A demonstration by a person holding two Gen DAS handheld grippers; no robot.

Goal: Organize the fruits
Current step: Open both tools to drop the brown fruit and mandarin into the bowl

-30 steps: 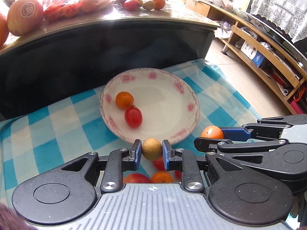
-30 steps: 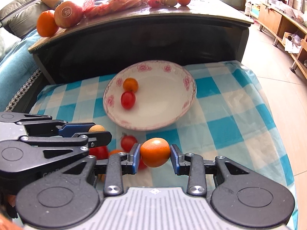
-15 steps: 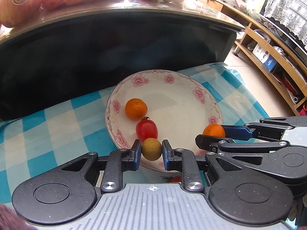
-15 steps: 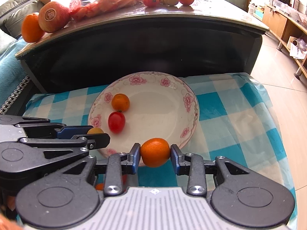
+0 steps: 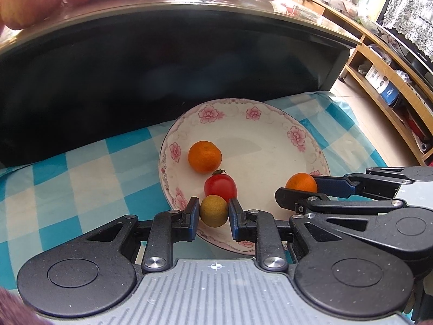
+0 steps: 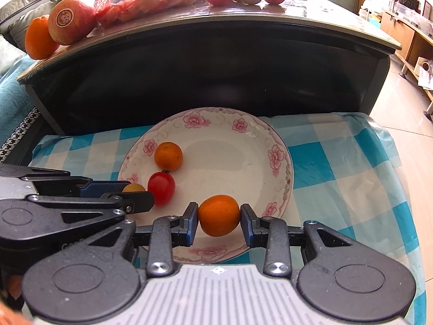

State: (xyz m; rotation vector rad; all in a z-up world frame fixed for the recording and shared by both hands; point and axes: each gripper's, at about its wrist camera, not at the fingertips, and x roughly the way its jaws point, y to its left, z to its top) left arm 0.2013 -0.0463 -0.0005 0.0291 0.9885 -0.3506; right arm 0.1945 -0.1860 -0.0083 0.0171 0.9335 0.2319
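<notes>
the right gripper (image 6: 218, 223) pinches a small orange (image 6: 218, 214) above the flowered plate's (image 6: 273, 159) near rim.

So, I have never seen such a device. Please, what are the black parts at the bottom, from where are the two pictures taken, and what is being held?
The black parts are two hand-held grippers, one in each of a person's hands. Each carries a camera looking along its fingers, hence two pictures. The left gripper holds a small yellow-green fruit; the right gripper holds a small orange. Both are over a flowered plate on a blue checked cloth. On the plate lie another orange and a red tomato.
</notes>
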